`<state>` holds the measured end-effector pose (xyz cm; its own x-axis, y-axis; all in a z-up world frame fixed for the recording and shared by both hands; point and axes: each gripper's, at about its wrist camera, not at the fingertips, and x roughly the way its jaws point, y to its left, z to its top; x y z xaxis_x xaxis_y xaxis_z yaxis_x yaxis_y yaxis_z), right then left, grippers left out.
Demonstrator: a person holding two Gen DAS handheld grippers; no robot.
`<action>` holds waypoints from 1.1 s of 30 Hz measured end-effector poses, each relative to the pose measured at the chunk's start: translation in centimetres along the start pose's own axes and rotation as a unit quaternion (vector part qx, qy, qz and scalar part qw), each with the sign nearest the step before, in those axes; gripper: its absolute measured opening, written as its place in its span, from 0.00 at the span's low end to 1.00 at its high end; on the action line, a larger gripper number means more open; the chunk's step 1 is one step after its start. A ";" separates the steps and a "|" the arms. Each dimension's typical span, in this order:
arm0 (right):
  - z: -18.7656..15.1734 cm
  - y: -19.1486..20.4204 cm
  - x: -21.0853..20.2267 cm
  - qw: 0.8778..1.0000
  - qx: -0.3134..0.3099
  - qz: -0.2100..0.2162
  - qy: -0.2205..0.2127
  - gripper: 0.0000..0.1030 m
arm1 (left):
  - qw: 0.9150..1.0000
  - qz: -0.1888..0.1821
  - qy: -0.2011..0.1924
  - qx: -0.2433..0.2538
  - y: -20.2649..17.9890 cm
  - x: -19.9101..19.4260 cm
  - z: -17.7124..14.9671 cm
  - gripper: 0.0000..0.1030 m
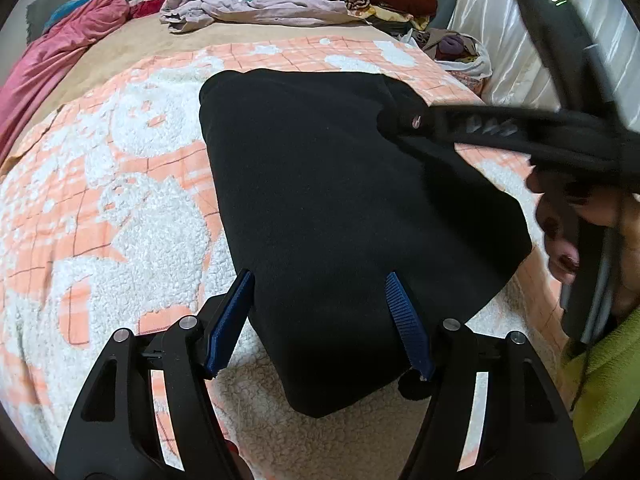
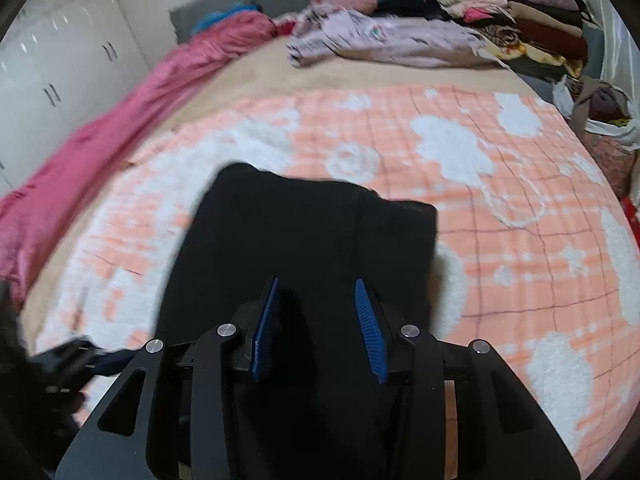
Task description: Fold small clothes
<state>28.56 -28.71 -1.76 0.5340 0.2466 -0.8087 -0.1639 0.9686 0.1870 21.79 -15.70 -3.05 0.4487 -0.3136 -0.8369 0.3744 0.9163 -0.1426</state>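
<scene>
Bed [image 1: 120, 52] wide, soft; on it fluffy blanket [image 1: 120, 208], peach checks with white woolly patches. Pink quilt [image 2: 100, 140] shiny, along far edge. Pile of folded clothes [image 2: 520, 12] at head of bed. Black garment [image 1: 340, 208], matte fleece, folded to rough rectangle, lies flat in middle of blanket. No writing readable. My left gripper [image 1: 320, 320]: jaws apart, ribbed blue pads astride near edge of garment. My right gripper [image 2: 316, 328]: jaws half apart over garment; clamping or not, cannot tell.
</scene>
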 end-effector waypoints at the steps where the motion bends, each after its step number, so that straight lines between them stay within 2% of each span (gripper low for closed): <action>1: -0.1 -0.4 0.3 1.000 0.008 0.002 0.002 0.34 | 1.000 -0.002 -0.001 0.001 -0.1 0.0 0.0 0.57; 5: -0.7 -1.8 0.7 0.999 0.042 0.025 -0.003 0.34 | 1.000 -0.003 -0.001 0.003 -0.2 -0.1 0.0 0.57; 18: -0.9 -1.2 0.2 0.999 0.041 0.019 -0.014 0.37 | 1.000 -0.009 0.001 -0.005 0.3 -0.1 0.1 0.58; 25: -0.9 -1.2 -0.3 0.999 0.044 0.021 -0.019 0.45 | 1.000 -0.020 0.003 -0.020 0.9 -0.3 0.2 0.58; 33: -0.9 -1.4 -0.6 0.998 0.055 0.023 -0.021 0.45 | 0.999 -0.024 0.004 -0.027 1.2 -0.6 0.3 0.58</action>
<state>27.71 -30.25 -2.03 0.5631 0.2889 -0.7743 -0.0972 0.9536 0.2851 22.18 -14.44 -2.56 0.4248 -0.3556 -0.8325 0.3504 0.9125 -0.2110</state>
